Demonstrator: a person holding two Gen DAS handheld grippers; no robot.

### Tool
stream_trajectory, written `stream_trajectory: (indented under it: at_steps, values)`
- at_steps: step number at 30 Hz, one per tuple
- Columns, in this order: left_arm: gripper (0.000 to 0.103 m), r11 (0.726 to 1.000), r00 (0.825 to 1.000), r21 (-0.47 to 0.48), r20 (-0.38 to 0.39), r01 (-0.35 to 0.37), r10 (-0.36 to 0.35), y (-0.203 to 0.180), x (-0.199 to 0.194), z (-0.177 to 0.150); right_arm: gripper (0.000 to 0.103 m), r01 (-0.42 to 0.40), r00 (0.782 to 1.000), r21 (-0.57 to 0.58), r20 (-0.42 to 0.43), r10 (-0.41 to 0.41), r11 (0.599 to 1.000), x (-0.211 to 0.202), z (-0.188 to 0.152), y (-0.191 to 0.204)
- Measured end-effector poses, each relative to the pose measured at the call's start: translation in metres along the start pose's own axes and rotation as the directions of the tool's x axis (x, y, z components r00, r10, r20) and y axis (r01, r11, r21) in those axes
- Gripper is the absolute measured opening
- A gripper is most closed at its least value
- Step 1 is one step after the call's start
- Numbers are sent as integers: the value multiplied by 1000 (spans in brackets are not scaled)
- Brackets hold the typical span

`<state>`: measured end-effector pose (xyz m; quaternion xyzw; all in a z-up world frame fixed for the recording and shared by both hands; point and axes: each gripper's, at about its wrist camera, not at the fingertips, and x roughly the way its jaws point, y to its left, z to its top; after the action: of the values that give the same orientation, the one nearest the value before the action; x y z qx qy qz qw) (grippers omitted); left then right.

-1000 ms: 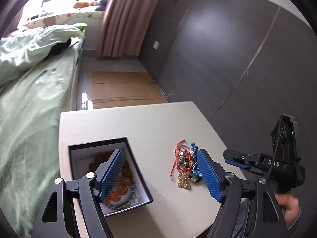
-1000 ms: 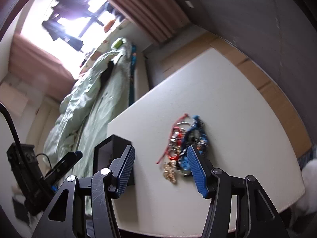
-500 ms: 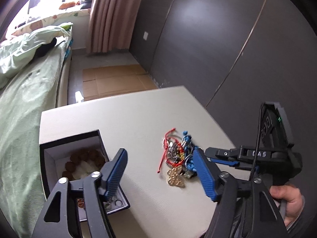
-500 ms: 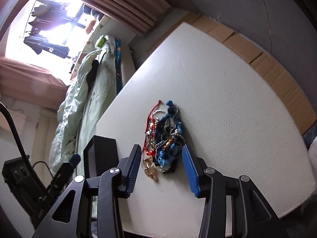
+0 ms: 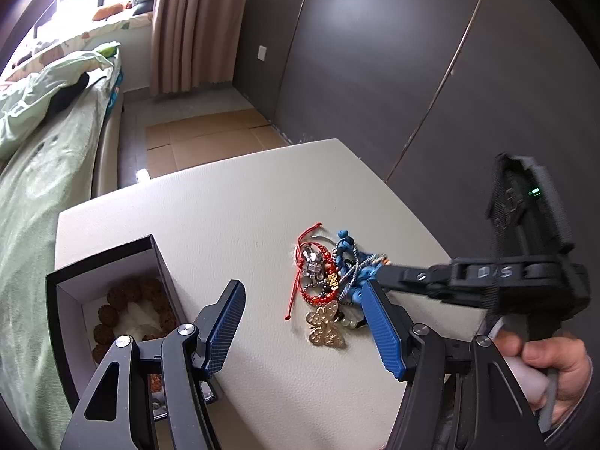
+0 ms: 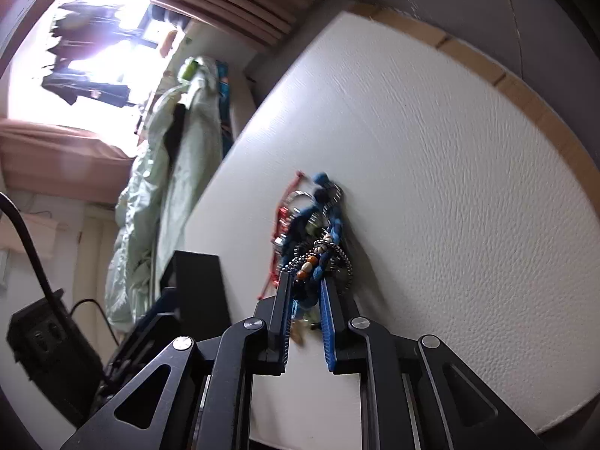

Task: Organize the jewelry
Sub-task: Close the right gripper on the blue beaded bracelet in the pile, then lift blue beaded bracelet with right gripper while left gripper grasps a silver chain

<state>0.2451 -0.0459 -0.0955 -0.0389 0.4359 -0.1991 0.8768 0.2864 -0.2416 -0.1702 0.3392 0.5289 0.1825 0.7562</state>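
My right gripper (image 6: 304, 292) is down in the jewelry pile (image 5: 332, 275) on the white table (image 5: 232, 217), fingers nearly together and pinching the blue braided cord (image 6: 335, 232) plus a beaded strand at the near end of the tangle; I judge it clamped on that cord, though other pieces sit between the pads too, so exactly what's gripped is unclear. I come in low and along the table, probably to slide the tips under the strands. My left gripper (image 5: 303, 324) hangs above the table with its jaws wide apart, holding nothing, parked between the black box (image 5: 112, 258) and the pile, likely ready to help untangle or steady things. The box is open, on the left near the table edge, with brown bead bracelets (image 5: 123, 296) already inside, so that reads as the drop spot. The red string bracelet (image 5: 300, 262) and gold butterfly pendant (image 5: 325, 324) lie loose on the table, still to sort. Risk I see: lifting now drags the whole knot, not one piece
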Motion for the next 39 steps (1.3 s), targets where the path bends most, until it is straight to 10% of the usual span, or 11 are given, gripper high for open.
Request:
stream_trajectory:
  at_steps: [20,39]
  values:
    - [66,999,1000,49,-23,19,-18,-21,18,1,15,-231,932,-154,248,264,961,-80,2,34]
    - [46,964,993,261,-118,50,-20,-74,80,24,15,-215,897,-10,393,202,976,-123,18,-14]
